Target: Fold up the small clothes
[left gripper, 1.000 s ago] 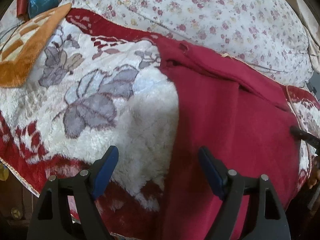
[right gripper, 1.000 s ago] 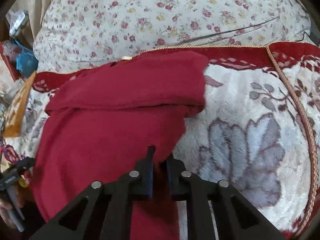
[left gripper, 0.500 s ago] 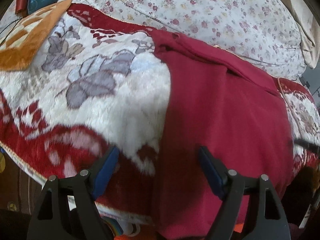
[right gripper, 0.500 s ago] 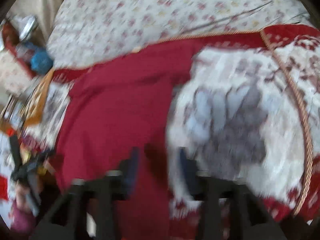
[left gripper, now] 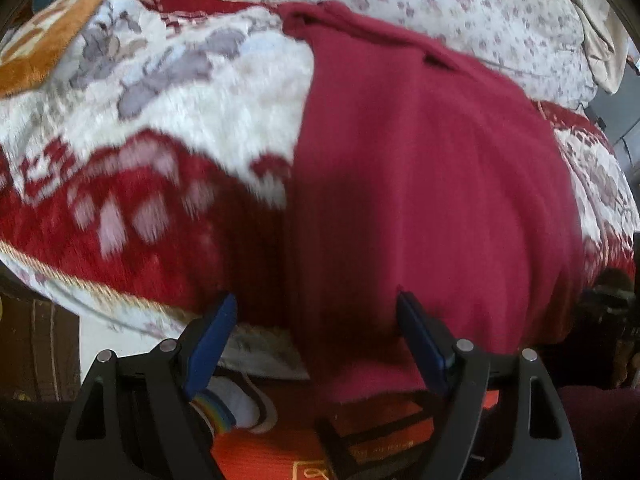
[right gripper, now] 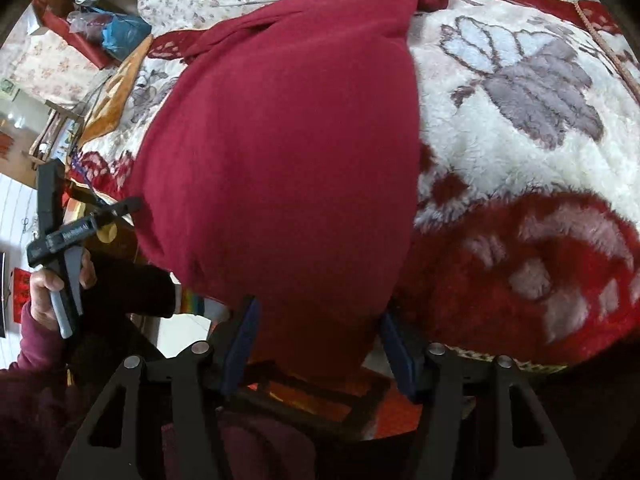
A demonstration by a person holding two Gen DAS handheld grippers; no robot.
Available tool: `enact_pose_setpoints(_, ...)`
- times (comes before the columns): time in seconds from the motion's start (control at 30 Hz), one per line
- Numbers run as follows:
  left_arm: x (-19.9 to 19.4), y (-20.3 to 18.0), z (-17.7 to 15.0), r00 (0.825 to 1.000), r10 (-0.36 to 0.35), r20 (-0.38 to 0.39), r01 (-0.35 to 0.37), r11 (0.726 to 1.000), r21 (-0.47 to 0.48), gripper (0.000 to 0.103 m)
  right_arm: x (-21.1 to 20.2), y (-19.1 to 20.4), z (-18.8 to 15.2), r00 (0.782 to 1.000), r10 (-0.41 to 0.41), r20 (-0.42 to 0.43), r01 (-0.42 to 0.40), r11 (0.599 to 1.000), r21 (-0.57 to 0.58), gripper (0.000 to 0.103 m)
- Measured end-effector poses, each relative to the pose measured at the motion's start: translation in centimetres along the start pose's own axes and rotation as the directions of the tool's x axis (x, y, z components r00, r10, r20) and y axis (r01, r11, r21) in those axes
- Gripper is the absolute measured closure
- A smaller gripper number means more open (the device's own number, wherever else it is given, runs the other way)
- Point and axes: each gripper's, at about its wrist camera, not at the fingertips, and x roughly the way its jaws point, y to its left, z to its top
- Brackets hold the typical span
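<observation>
Bed (left gripper: pixel 168 128) under a plush red-and-white floral blanket (right gripper: pixel 520 152). Red garment (left gripper: pixel 420 168) spread on top, near edge draped over the bedside. Left gripper (left gripper: pixel 316 344) and right gripper (right gripper: pixel 316 344) near that edge, fingers apart, clamping nothing.

Both wrist views look closely along the bed edge, sharing the red garment (left gripper: pixel 432 184).

Bed (left gripper: pixel 100 312) is covered by a plush red-and-white floral blanket (left gripper: pixel 192 92), edged with gold cord. 1 dark red garment (right gripper: pixel 288 152) is spread flat on it, hem hung over the near edge. A floral quilt (left gripper: pixel 460 4) is piled behind; an orange mat (left gripper: pixel 36 52) is laid far left.
</observation>
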Motion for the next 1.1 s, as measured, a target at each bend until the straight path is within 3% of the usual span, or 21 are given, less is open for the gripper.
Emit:
enact_pose_setpoints(0.37,0.8,-0.8,-0.6,1.000,0.002,-0.030,-0.001,1.000,0.014,0.022,0.8,0.6,0.2,0.998,0.055,-0.008,-0.055,0.998,-0.006,0.038)
enact_pose_setpoints(0.43,0.9,-1.0,-0.5,1.000,0.011,-0.026,-0.011,1.000,0.022,0.024,1.2,0.6,0.4,0.999,0.051,-0.013,-0.051,0.999,0.009,0.043)
enact_pose_setpoints(0.53,0.6,-1.7,-0.6,1.000,0.016,-0.014,-0.016,0.999,0.037,0.045,1.2,0.7,0.5,1.000,0.012,-0.009,-0.012,1.000,0.013,0.059)
enact_pose_setpoints(0.57,0.5,-1.7,-0.7,1.000,-0.002,-0.016,0.002,0.999,0.039,0.059,1.2,0.8,0.5,1.000,-0.004,-0.006,0.004,1.000,0.006,0.065)
enact_pose_setpoints(0.6,0.5,-1.7,-0.7,1.000,-0.006,-0.018,0.007,0.999,0.038,0.062,1.2,0.7,0.4,1.000,-0.010,-0.004,0.010,1.000,0.004,0.080)
enact_pose_setpoints(0.63,0.4,-1.9,-0.7,1.000,-0.004,-0.016,0.004,0.999,0.045,0.067,1.1,0.6,0.4,1.000,-0.003,-0.004,0.003,1.000,0.005,0.087)
enact_pose_setpoints(0.67,0.4,-1.9,-0.7,1.000,-0.007,-0.019,0.007,0.999,0.046,0.074,1.1,0.6,0.4,1.000,0.010,-0.004,-0.010,1.000,0.006,0.088)
enact_pose_setpoints(0.7,0.2,-1.9,-0.7,1.000,-0.013,-0.021,0.014,0.999,0.036,0.091,0.9,0.8,0.5,1.000,0.016,-0.004,-0.016,1.000,-0.001,0.089)
enact_pose_setpoints(0.77,-0.7,-1.8,-0.5,0.994,-0.103,-0.032,0.103,0.995,0.009,0.092,0.2,1.3,0.7,0.999,0.052,0.007,-0.052,0.999,-0.017,0.090)
enact_pose_setpoints(0.87,-2.5,-2.1,0.3,0.991,-0.134,-0.008,0.135,0.990,0.030,0.092,-1.4,2.0,1.7,0.991,0.127,0.045,-0.126,0.992,-0.027,0.090)
enact_pose_setpoints(0.97,-4.1,-1.4,2.1,0.976,-0.218,0.013,0.218,0.976,-0.003,0.092,-3.8,2.1,3.7,0.968,0.219,0.119,-0.218,0.976,-0.021,0.090)
enact_pose_setpoints(1.1,-6.2,-1.3,6.5,0.956,-0.279,0.087,0.281,0.960,-0.007,0.092,-6.0,1.6,6.8,0.937,0.269,0.224,-0.275,0.961,-0.007,0.090)
